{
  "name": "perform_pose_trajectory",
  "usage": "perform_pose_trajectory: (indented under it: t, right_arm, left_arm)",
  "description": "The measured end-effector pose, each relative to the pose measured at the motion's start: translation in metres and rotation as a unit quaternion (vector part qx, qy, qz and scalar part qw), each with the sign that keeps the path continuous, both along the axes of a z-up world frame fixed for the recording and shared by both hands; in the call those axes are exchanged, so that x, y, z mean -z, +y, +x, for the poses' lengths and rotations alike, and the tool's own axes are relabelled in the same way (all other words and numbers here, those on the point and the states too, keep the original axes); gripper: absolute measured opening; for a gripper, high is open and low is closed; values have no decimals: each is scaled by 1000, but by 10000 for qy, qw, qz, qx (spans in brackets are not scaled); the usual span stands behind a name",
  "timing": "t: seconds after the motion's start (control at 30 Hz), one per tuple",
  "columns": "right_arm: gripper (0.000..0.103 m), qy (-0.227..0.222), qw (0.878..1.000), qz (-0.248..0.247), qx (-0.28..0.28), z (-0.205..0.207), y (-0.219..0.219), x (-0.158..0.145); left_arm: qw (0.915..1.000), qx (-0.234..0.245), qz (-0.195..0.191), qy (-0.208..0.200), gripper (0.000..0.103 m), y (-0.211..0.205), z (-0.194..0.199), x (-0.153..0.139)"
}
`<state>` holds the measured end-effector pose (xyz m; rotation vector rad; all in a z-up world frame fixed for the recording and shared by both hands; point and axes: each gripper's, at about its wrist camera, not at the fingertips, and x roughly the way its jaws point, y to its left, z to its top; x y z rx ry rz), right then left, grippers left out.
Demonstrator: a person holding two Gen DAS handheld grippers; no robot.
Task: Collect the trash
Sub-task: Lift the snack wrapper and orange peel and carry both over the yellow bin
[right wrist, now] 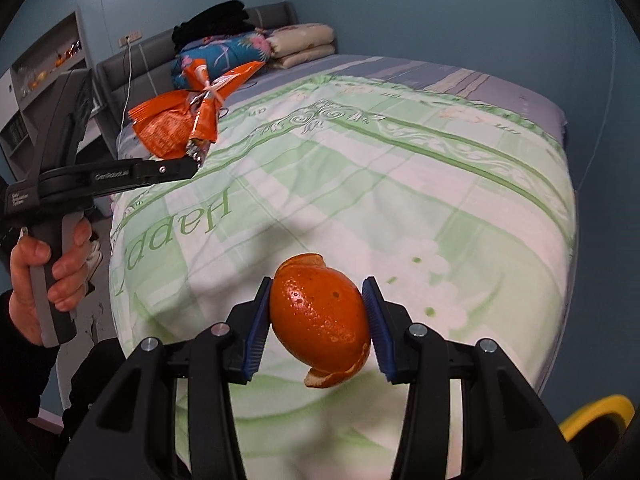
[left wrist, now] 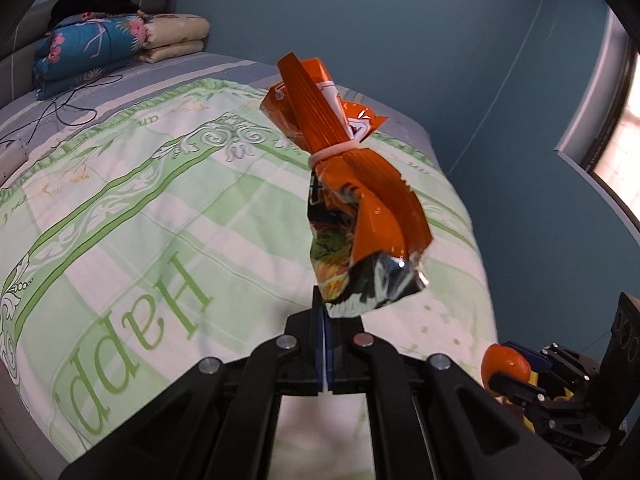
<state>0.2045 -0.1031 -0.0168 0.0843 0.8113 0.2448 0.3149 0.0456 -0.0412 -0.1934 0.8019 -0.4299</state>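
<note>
Orange wrapper (right wrist: 182,120), knotted, hung above the bed (right wrist: 400,184) at left, corner clamped in the shut left tool (right wrist: 194,166); light, crinkly, slippery, so an edge pinch suits. Peel (right wrist: 320,316) at right sat squeezed between right tool (right wrist: 318,328) pads, soft, tearable.

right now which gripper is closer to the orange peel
Right. The right gripper is clamped on the orange peel, a pad on each side. The left gripper is off to its left, pinching the snack bag.
</note>
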Motion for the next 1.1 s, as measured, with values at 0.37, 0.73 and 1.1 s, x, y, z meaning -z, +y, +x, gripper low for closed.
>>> perform_pose_trajectory:
  t: [0.37, 0.73, 1.1]
  right_arm:
    - [42, -572, 9961, 60, 675, -73, -46, -41]
    - [42, -1101, 9865, 156, 1203, -129, -87, -69]
    - [43, -1452, 9667, 189, 2097, -186, -142, -80]
  left_arm:
    - [9978, 347, 118, -548, 0, -53, -78, -45]
    - [9894, 939, 69, -1107, 0, -104, -149, -83]
    - [9779, 1433, 135, -1515, 0, -161, -197, -104]
